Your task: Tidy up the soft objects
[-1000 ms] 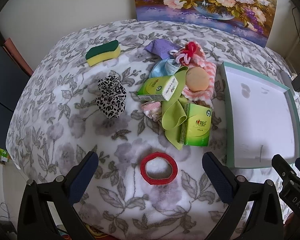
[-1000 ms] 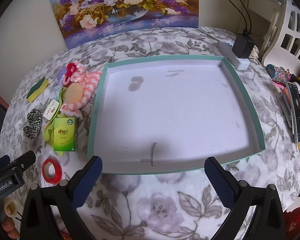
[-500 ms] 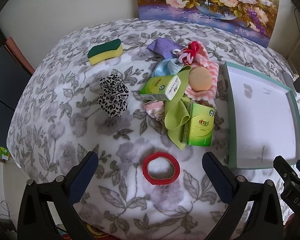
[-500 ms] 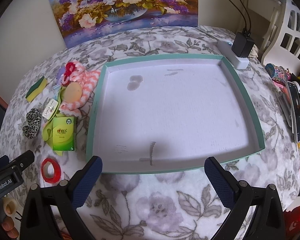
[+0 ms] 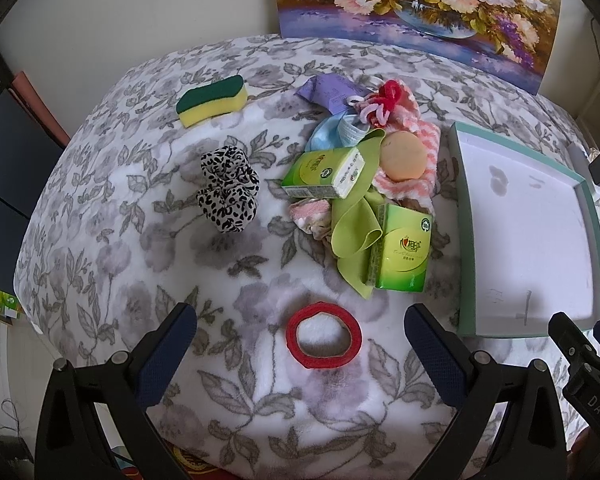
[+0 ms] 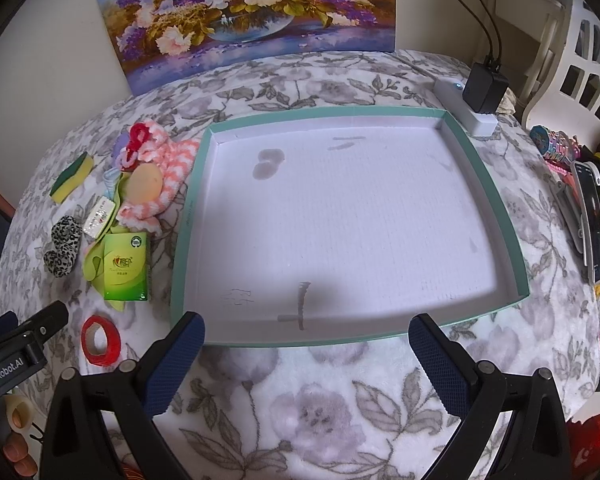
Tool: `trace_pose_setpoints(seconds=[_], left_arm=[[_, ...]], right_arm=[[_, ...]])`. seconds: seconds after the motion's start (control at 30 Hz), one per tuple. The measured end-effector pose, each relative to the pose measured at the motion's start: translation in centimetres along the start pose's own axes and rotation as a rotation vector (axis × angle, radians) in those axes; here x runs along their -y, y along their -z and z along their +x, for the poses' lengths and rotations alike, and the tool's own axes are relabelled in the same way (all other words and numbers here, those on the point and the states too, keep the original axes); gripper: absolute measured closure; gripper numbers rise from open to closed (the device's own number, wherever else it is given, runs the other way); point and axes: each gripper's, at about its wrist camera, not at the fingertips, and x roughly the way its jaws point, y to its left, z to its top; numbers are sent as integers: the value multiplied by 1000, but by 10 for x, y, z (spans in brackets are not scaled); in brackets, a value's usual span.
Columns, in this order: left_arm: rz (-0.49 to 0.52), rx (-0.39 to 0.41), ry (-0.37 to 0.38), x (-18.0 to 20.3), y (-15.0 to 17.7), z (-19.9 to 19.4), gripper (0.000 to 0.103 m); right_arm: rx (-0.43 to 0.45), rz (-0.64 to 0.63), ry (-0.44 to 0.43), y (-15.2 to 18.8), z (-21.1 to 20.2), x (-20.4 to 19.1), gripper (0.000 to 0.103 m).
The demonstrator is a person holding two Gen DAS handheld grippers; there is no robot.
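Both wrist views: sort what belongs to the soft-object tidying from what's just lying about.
Job: red ring, leopard scrunchie, sponge, green tissue packs, striped cloth, tray.
Lying about: painting, charger, phone.

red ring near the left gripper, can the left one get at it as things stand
Probably yes. The red ring lies flat on the floral blanket right ahead of the open left gripper, with nothing on it or between the fingers and it. The nearest clutter, a green tissue pack, sits farther off.
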Motion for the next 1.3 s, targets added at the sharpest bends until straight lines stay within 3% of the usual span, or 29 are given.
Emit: trace_pose_setpoints(seconds=[1.0, 1.3], left_arm=[[-35, 7, 32, -4, -3, -2, 0], [-34, 41, 55, -5, -4, -6, 0]], right_arm=[[-15, 22, 7, 1, 2, 4, 0], [-18, 16, 4, 1, 3, 3, 0]])
